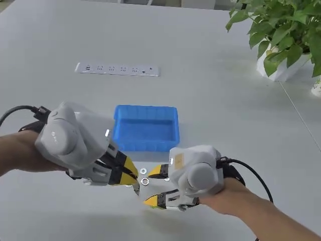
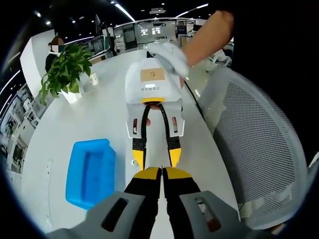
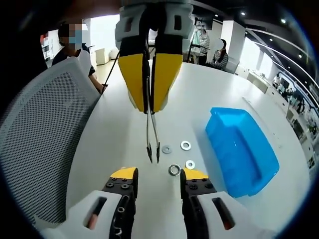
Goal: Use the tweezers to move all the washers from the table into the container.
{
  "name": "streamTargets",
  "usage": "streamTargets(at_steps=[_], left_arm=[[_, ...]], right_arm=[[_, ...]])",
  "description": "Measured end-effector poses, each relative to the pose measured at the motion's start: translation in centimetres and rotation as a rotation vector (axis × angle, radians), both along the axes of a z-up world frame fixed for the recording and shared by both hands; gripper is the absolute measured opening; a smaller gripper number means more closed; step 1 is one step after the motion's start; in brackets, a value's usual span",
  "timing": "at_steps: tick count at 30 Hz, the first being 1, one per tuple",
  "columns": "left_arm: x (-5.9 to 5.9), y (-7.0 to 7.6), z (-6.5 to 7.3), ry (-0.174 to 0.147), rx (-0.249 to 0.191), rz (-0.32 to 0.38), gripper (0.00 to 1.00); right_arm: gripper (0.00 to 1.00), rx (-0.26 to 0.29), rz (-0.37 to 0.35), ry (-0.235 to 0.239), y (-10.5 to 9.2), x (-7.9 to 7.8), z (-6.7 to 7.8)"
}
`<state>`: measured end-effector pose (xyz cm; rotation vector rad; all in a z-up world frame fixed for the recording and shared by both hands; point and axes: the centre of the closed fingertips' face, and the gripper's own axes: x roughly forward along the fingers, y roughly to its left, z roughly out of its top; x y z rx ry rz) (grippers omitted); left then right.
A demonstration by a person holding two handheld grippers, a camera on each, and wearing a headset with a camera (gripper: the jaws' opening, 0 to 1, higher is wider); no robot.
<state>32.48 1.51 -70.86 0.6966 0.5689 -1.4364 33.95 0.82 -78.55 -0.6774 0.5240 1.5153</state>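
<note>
Several small metal washers (image 3: 185,145) lie on the white table just in front of the blue container (image 3: 244,149); two of them (image 1: 144,176) lie between the grippers in the head view. My left gripper (image 1: 131,176) is shut on thin tweezers (image 3: 152,134), whose slightly parted tips hover just left of the washers, touching none. My right gripper (image 3: 158,174) faces it from the other side, open with nothing held, and one washer (image 3: 174,170) lies just ahead of its jaws. In the left gripper view my shut left gripper (image 2: 162,173) points at the right gripper (image 2: 155,157).
The container (image 1: 146,128) stands open beyond the washers. A white power strip (image 1: 118,69) lies farther back, and a potted plant (image 1: 286,35) sits at the far right. A mesh office chair (image 3: 45,139) stands beside the table edge.
</note>
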Motion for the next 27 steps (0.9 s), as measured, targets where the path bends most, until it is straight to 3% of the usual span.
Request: streamTargets(at_steps=[16, 27], left_arm=[[0.4, 1.6, 0.5, -0.009, 0.026, 0.029, 0.06], [0.8, 2.3, 0.2, -0.014, 0.036, 0.041, 0.06]], right_arm=[[0.49, 0.017, -0.126, 0.023, -2.4, 1.8, 0.1], [0.5, 0.013, -0.178, 0.028, -3.9, 2.2, -0.1]])
